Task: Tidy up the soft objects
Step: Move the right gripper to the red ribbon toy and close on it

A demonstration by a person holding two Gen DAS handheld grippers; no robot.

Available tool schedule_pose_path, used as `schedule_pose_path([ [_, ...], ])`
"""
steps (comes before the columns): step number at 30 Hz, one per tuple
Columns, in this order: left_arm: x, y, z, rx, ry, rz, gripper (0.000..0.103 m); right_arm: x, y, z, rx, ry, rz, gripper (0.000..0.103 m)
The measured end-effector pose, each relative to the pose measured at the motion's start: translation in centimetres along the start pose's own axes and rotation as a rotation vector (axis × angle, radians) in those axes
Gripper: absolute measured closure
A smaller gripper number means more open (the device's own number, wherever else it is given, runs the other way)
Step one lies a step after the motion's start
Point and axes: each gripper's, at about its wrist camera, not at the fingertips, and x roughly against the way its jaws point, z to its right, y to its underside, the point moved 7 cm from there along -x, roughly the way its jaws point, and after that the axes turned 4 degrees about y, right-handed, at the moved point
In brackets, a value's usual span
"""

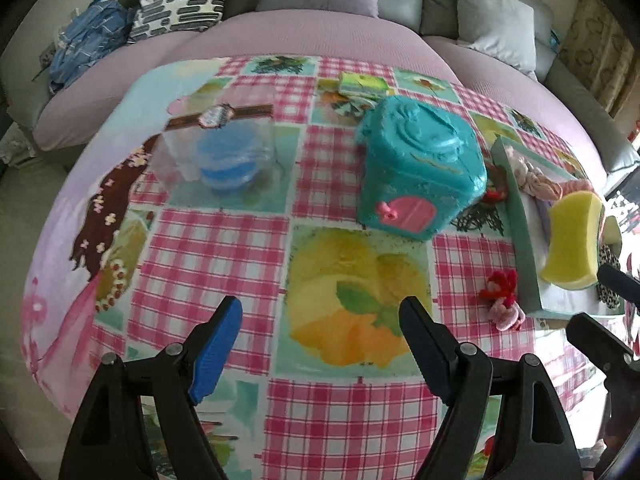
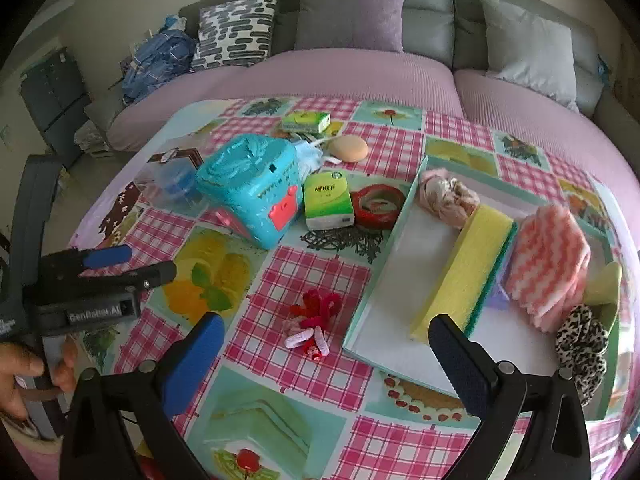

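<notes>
Right wrist view: teal box [image 2: 250,188] beside tissue pack [image 2: 328,200], near tray [image 2: 384,272].

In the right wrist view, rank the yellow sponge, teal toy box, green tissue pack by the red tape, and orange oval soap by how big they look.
1. yellow sponge and teal toy box: alike, unsure
2. green tissue pack
3. orange oval soap

"GenRobot.AI" on the left tool's [image 2: 132,262] body; tissue pack [image 2: 328,205] print illegible.
</notes>
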Motion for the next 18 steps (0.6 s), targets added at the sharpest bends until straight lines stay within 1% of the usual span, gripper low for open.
schedule_pose_path([
  [4, -0.9, 0.4, 0.6, -0.006, 0.018, -0.017, 0.022, -0.9, 0.3, 0.2, -0.012, 0.003, -0.032, 0.0],
  [8, -1.5, 0.6, 0.6, 0.0, 0.025, -0.029, 0.022, -1.2, 0.5, -0.5, 0.015, -0.006, -0.039, 0.001],
  [14, -2.1, 1.0, 0.3, 0.008, 0.03, -0.043, 0.022, -2.3, 1.1, -1.7, 0.029, -0.028, -0.069, 0.017],
  [17, -2.3, 1.2, 0.2, 0.01, 0.039, -0.047, 0.022, -2.7, 1.3, -2.2, 0.036, -0.038, -0.081, 0.028],
  [18, -2.5, 1.3, 0.1, 0.012, 0.041, -0.049, 0.022, -2.9, 1.3, -2.3, 0.038, -0.041, -0.085, 0.034],
])
